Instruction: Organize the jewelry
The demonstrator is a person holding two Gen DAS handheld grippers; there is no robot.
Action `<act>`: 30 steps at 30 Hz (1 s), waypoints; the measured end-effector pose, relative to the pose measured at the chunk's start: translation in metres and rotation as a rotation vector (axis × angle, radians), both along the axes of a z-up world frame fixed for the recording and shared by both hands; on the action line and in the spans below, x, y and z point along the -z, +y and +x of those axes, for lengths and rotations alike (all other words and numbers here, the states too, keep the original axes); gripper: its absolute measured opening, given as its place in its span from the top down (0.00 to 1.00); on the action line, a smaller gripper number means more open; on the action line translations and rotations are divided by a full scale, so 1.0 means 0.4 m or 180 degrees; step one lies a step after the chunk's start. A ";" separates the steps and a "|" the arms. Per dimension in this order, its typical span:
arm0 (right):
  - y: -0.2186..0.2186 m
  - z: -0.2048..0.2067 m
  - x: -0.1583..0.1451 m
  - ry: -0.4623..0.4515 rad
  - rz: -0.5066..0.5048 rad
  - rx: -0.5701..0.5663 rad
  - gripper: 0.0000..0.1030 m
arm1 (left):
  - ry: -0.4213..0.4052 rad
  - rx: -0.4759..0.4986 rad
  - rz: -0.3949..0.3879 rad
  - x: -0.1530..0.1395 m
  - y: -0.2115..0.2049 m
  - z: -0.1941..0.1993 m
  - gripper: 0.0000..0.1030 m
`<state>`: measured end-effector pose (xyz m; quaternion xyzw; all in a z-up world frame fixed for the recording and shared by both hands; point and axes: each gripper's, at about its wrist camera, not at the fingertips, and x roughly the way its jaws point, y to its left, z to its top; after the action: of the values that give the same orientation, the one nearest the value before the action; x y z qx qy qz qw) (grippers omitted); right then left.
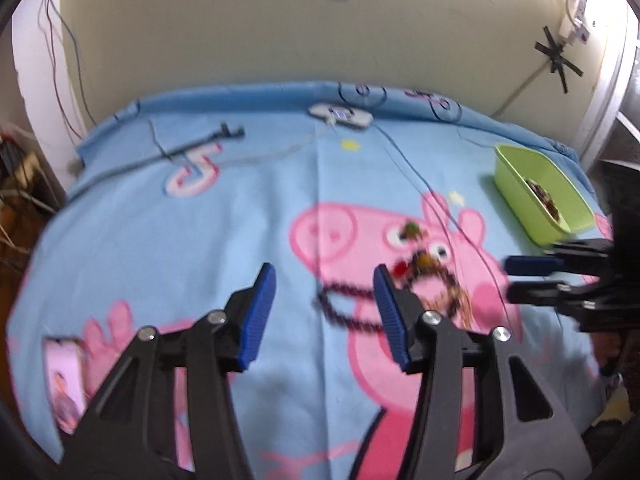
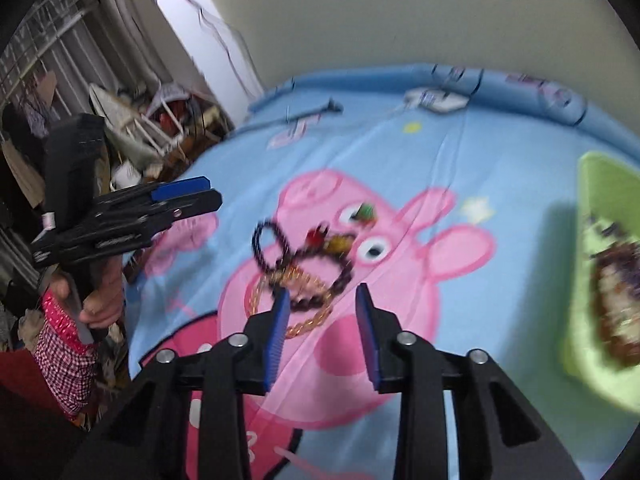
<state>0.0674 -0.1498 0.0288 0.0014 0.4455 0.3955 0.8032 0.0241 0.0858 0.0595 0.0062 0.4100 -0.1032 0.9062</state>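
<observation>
A dark beaded necklace (image 1: pixel 340 312) (image 2: pixel 280 256) lies tangled with a gold chain (image 2: pixel 308 320) and small coloured pieces (image 1: pixel 412 234) (image 2: pixel 366 212) on the pig-print blue sheet (image 1: pixel 200 240). A green tub (image 1: pixel 536 192) (image 2: pixel 600 280) at the right holds more jewelry. My left gripper (image 1: pixel 324 292) is open and empty above the sheet, just left of the pile. My right gripper (image 2: pixel 322 300) is open and empty, hovering just short of the pile. Each gripper shows in the other's view, the right one (image 1: pixel 528 276) and the left one (image 2: pixel 200 194).
A white power strip (image 1: pixel 340 116) with cables lies at the far edge by the wall. A black rod (image 1: pixel 200 142) lies at the far left. A phone (image 1: pixel 64 384) lies at the near left. Clutter (image 2: pixel 140 132) stands beyond the bed's left side.
</observation>
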 end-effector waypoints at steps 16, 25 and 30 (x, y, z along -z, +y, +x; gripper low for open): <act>0.038 -0.022 0.039 0.0091 -0.0041 -0.0035 1.00 | 0.0522 0.0447 -0.0421 0.132 -0.115 -0.037 0.93; -0.039 -0.049 -0.046 0.0038 0.0550 0.0023 1.00 | 0.0273 0.0553 -0.0631 0.035 -0.120 -0.056 0.93; -0.093 -0.045 -0.069 -0.0034 0.0697 0.0149 1.00 | 0.0195 0.0674 -0.0610 -0.013 -0.177 -0.023 0.93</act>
<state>0.0495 -0.1870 0.0563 0.0975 0.3951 0.4230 0.8096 0.0148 0.0151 0.0645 -0.0404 0.4228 -0.2370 0.8738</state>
